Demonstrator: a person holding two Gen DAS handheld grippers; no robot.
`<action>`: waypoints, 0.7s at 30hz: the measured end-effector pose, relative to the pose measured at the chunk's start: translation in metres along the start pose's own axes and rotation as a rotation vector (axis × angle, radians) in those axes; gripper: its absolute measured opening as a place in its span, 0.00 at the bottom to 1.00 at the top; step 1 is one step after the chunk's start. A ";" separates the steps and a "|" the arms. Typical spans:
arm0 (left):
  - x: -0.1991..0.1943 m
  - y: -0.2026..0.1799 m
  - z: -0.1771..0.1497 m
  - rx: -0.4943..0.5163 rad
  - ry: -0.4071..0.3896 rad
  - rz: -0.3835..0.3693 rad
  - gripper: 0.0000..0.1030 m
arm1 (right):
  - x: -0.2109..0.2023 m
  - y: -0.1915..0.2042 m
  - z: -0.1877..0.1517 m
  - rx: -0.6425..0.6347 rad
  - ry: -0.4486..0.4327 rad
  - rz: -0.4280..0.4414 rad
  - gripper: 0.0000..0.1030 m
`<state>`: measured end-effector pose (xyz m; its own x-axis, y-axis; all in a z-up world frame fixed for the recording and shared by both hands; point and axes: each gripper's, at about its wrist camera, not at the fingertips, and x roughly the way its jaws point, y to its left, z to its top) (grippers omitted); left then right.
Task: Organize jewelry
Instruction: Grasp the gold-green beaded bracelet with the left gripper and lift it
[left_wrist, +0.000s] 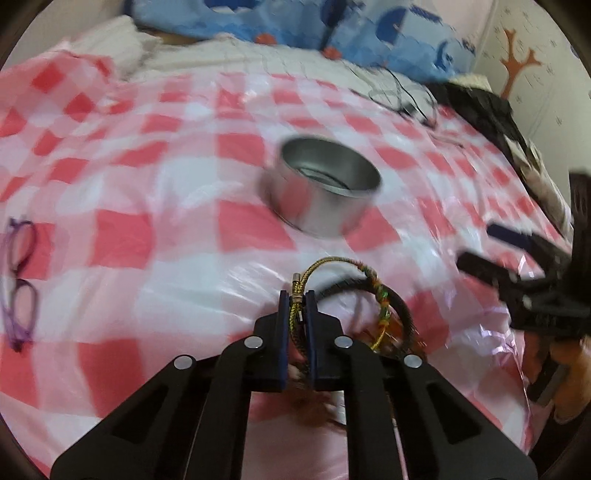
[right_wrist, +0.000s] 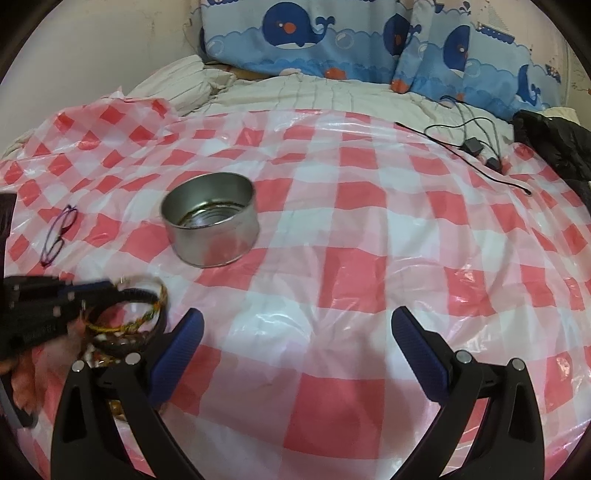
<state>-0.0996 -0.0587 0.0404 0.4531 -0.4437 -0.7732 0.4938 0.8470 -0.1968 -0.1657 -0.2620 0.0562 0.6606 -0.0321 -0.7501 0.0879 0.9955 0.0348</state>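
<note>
My left gripper (left_wrist: 297, 297) is shut on a thin gold braided bracelet (left_wrist: 325, 263), whose loop arcs up beyond the fingertips. Beside it lie a dark braided bracelet (left_wrist: 391, 299) and a tangle of colourful cords on the red-and-white checked plastic sheet (left_wrist: 147, 236). A round open metal tin (left_wrist: 321, 210) stands a short way beyond them. In the right wrist view the tin (right_wrist: 210, 240) sits centre left and the left gripper (right_wrist: 107, 286) holds the bracelets (right_wrist: 147, 321) at the lower left. My right gripper (right_wrist: 298, 317) is open over bare sheet, with nothing between its fingers.
Purple glasses (right_wrist: 59, 236) lie on the sheet left of the tin. Black cables with a small adapter (right_wrist: 472, 146) and a black garment (right_wrist: 554, 147) lie at the far right. Whale-print pillows (right_wrist: 314, 40) lean against the wall behind the bed.
</note>
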 end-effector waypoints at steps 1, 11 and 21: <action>-0.004 0.004 0.002 -0.013 -0.015 0.011 0.07 | -0.001 0.001 -0.001 -0.006 0.000 0.008 0.95; 0.004 0.041 0.007 -0.112 0.036 0.092 0.08 | 0.006 0.041 0.006 -0.081 0.019 0.262 0.92; 0.019 0.035 -0.001 -0.067 0.067 0.121 0.12 | 0.054 0.071 0.004 -0.129 0.233 0.376 0.20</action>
<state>-0.0740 -0.0376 0.0183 0.4548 -0.3189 -0.8316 0.3870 0.9117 -0.1380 -0.1202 -0.1935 0.0208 0.4420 0.3395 -0.8303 -0.2289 0.9377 0.2615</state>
